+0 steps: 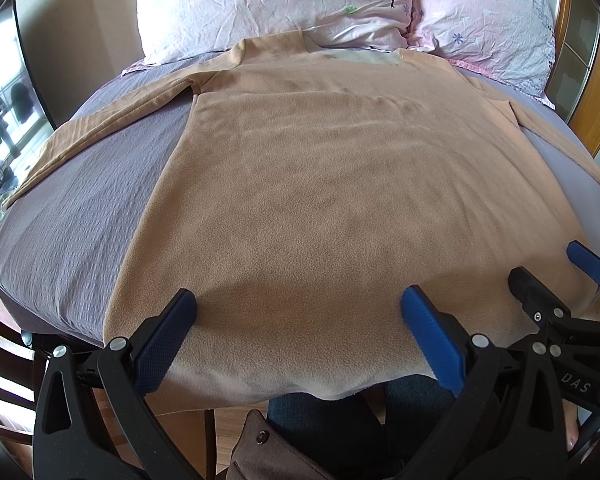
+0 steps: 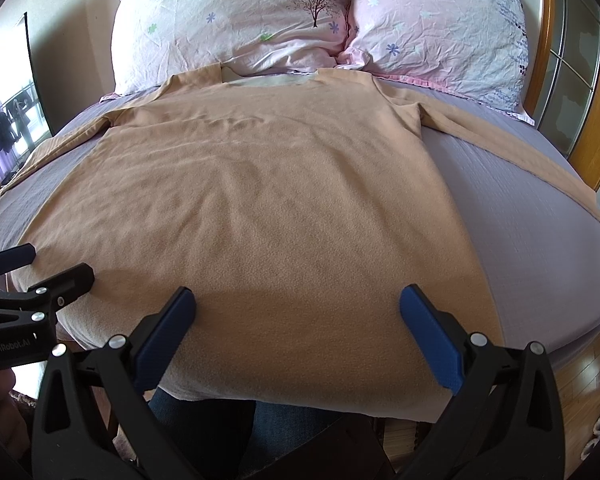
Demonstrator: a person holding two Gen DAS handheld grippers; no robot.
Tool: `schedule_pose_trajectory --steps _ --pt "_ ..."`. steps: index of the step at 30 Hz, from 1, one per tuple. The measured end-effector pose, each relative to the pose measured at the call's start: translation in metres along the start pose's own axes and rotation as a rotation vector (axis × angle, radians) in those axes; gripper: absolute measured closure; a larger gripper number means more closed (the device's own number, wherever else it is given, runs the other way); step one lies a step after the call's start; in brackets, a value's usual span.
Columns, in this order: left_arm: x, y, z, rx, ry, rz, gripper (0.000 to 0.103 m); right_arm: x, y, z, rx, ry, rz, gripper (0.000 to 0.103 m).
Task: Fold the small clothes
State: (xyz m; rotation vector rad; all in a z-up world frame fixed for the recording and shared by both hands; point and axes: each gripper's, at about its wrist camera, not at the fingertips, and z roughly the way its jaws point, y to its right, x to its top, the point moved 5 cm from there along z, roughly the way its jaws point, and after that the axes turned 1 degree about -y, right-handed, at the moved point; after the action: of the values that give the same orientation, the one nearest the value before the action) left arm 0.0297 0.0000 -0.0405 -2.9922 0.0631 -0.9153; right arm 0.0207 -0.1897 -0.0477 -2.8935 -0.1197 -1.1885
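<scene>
A tan long-sleeved fleece shirt (image 1: 320, 184) lies flat on the bed, collar toward the pillows, both sleeves spread out to the sides, its hem hanging over the near bed edge. It also shows in the right wrist view (image 2: 268, 200). My left gripper (image 1: 298, 304) is open and empty over the hem, left of centre. My right gripper (image 2: 298, 304) is open and empty over the hem, right of centre. Each gripper shows at the edge of the other's view: the right gripper (image 1: 548, 268) and the left gripper (image 2: 56, 264).
The bed has a grey-lilac cover (image 1: 80, 216) and two pink floral pillows (image 2: 236, 16) at the head. A wooden headboard frame (image 2: 552, 60) stands at the right. The person's jeans-clad legs (image 2: 220, 424) are below the bed edge. A window (image 1: 4, 128) is at left.
</scene>
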Motion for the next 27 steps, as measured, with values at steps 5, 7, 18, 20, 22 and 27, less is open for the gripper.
schedule_pose_trajectory --steps 5,7,18,20,22,27 --pt "0.003 0.000 0.001 -0.001 -0.012 0.003 0.001 0.003 0.003 0.003 0.042 0.019 -0.030 0.002" --pt "0.004 0.000 0.002 -0.001 -0.011 0.003 0.001 0.010 0.016 0.003 0.084 0.037 -0.003 0.002" --pt "0.029 -0.021 -0.001 -0.176 0.150 -0.064 0.001 0.064 0.335 0.006 0.132 0.178 0.970 0.030" --pt "0.042 -0.036 -0.007 -0.257 0.235 -0.130 0.001 0.055 0.383 0.016 0.078 0.162 1.111 0.032" --pt "0.052 -0.046 -0.011 -0.269 0.291 -0.160 0.001 0.045 0.416 0.021 0.031 0.171 1.211 0.033" --pt "0.073 -0.070 -0.005 -0.254 0.317 -0.212 0.001 0.035 0.454 0.039 0.062 0.224 1.333 0.040"
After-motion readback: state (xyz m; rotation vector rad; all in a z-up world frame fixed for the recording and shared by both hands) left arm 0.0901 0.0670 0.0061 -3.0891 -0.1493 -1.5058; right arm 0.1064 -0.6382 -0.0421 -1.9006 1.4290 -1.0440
